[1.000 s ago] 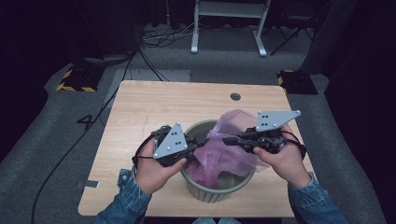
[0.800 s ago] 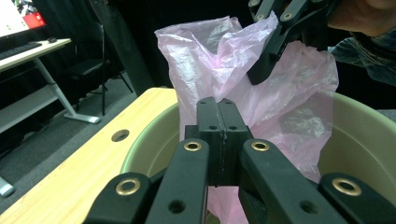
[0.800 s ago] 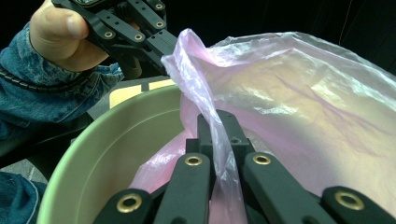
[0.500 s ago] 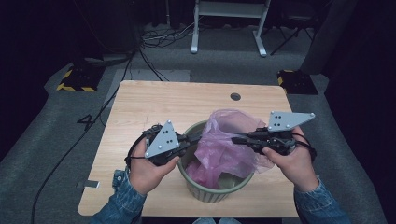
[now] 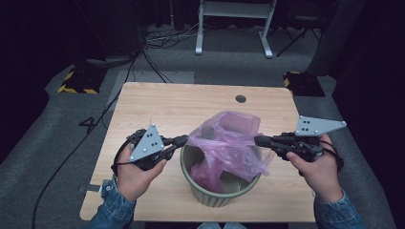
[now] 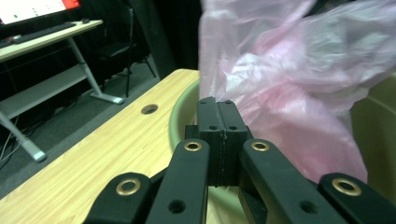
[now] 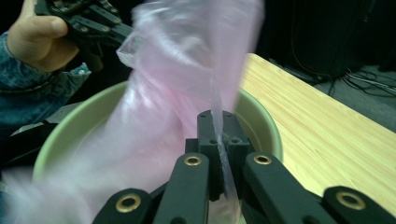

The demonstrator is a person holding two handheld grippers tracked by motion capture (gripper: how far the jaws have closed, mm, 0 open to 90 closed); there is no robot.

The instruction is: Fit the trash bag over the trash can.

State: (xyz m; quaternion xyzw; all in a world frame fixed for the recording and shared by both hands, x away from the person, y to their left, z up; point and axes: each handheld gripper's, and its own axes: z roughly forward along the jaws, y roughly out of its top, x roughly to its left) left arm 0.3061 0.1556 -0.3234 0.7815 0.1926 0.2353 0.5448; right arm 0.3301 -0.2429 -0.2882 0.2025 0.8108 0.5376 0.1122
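A pale green bin stands on the wooden table near its front edge, with a thin pink plastic bag hanging into it. The bag's mouth is stretched above the rim between both grippers. My left gripper is shut on the bag's left edge, and my right gripper is shut on its right edge. In the left gripper view the shut jaws meet the bag over the bin rim. In the right gripper view film runs between the shut jaws; the bag reaches the left gripper.
A round cable hole sits near the table's far right edge. On the floor behind are a white desk frame, loose cables and two yellow-black striped blocks.
The two grippers have drawn apart, the right one moving out to the right. The bag's mouth is now stretched wider over the bin.
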